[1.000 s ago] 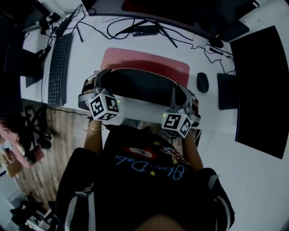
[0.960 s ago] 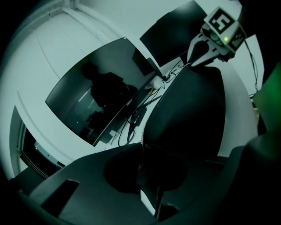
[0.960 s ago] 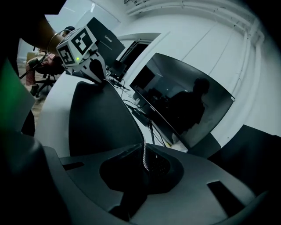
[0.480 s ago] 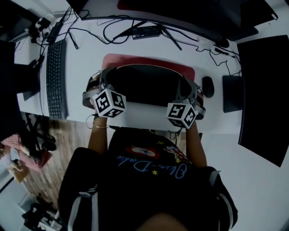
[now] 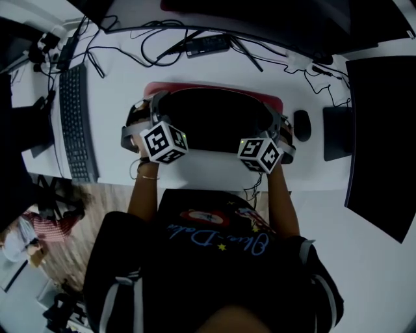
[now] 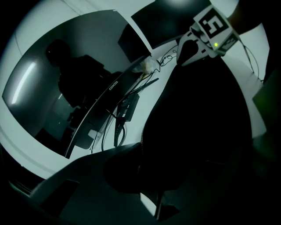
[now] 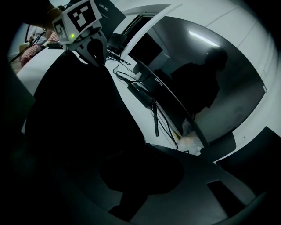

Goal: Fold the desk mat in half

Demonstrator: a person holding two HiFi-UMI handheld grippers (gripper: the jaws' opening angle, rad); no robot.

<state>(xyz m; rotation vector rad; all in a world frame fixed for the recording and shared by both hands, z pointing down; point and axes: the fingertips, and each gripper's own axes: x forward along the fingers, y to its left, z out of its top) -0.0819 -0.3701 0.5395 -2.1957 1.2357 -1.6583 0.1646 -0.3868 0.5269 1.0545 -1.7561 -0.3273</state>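
Observation:
The desk mat (image 5: 214, 120), red on top and black underneath, lies on the white desk with its near half lifted and curled over. The black underside faces up, and only a red strip (image 5: 214, 89) shows along the far edge. My left gripper (image 5: 155, 105) is shut on the mat's left corner and my right gripper (image 5: 276, 121) on its right corner. In the left gripper view the black mat (image 6: 202, 114) fills the right side between the shut jaws of the left gripper (image 6: 141, 170). The right gripper view has the mat (image 7: 74, 114) at the left, pinched by the right gripper (image 7: 142, 154).
A keyboard (image 5: 73, 123) lies at the left, and a mouse (image 5: 301, 125) sits just right of the mat. A curved monitor (image 5: 273, 19), a power strip (image 5: 207, 44) and cables stand behind it. Dark panels (image 5: 383, 130) lie at the right. Bare white desk (image 5: 214, 166) shows near the person.
Both grippers have moved away from the person toward the far edge, carrying the mat's near edge over. The black underside now covers more of the red.

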